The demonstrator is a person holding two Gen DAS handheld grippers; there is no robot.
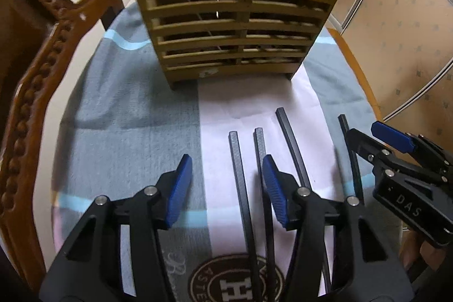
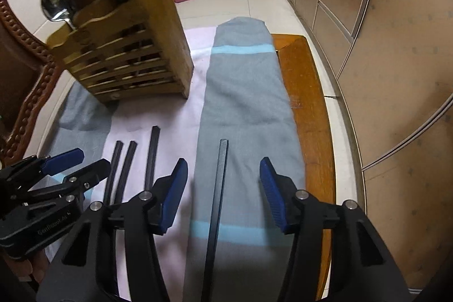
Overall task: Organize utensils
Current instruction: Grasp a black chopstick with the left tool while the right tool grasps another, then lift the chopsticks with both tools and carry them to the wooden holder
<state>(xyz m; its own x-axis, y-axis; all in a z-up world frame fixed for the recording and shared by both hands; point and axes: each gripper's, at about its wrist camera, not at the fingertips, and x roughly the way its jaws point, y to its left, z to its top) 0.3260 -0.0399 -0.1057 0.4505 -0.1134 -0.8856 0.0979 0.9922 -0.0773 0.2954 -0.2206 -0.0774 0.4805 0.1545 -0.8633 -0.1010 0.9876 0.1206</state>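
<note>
four dark chopsticks lying on the towel (image 2: 243, 92), all pointing toward the wooden holder (image 1: 235, 27) beyond the jaws. looking thin, straight, square-ended, matte black; likely light and stiff, probably slick along the shaft and prone to rolling or pivoting if pinched off-centre. best taken across the shaft near the middle, pads square to it, so neither end is dipping.

lone chopstick (image 2: 216, 205) lying between the jaws of the right gripper (image 2: 223, 188), running along their axis on the grey part of the towel; jaws standing about half open, pads clear of it on both sides, holding nothing.

leftmost chopstick (image 1: 240, 188) lying between the jaws of the left gripper (image 1: 226, 188), second chopstick (image 1: 259, 140) passing under the right-hand pad, third chopstick (image 1: 291, 143) just outside it. jaws about half open, gripping nothing.

holder standing upright well ahead of both jaws, already carrying spoons and dark sticks. towel covering the desk (image 2: 308, 104), carved chair back (image 1: 36, 92) off to the left.
</note>
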